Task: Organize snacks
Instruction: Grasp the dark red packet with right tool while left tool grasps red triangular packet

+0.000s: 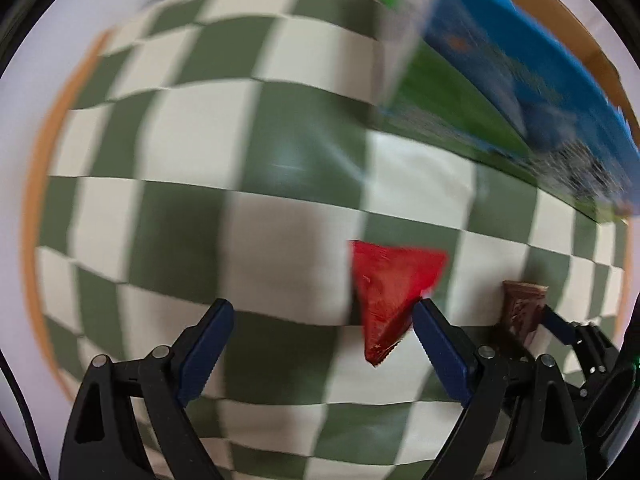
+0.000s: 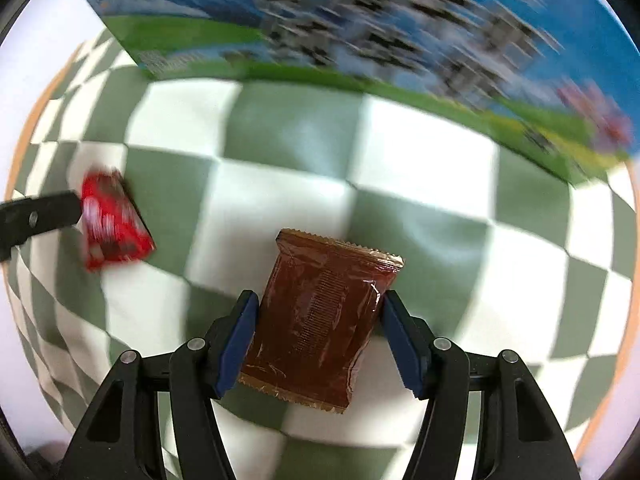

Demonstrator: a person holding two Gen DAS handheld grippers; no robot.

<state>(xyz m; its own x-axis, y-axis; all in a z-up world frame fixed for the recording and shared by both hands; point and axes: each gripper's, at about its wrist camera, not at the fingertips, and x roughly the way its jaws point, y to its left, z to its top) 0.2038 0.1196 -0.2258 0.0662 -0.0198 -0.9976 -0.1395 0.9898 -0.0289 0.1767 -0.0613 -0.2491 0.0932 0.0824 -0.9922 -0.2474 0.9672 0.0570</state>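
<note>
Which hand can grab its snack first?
The right one, probably. The brown packet sits squarely between the right gripper's fingers, close on both sides. The left gripper is wide open, and the red packet lies off-centre by one finger.

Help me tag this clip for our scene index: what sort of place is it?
Probably a home table set up for sorting snacks, though little beyond it shows. A green-and-white checkered tablecloth covers it, a brown snack packet and a red snack packet lie on it, and a blue-and-green printed box stands behind.

A green-and-white checkered cloth covers the table, an orange border along its edge.
</note>
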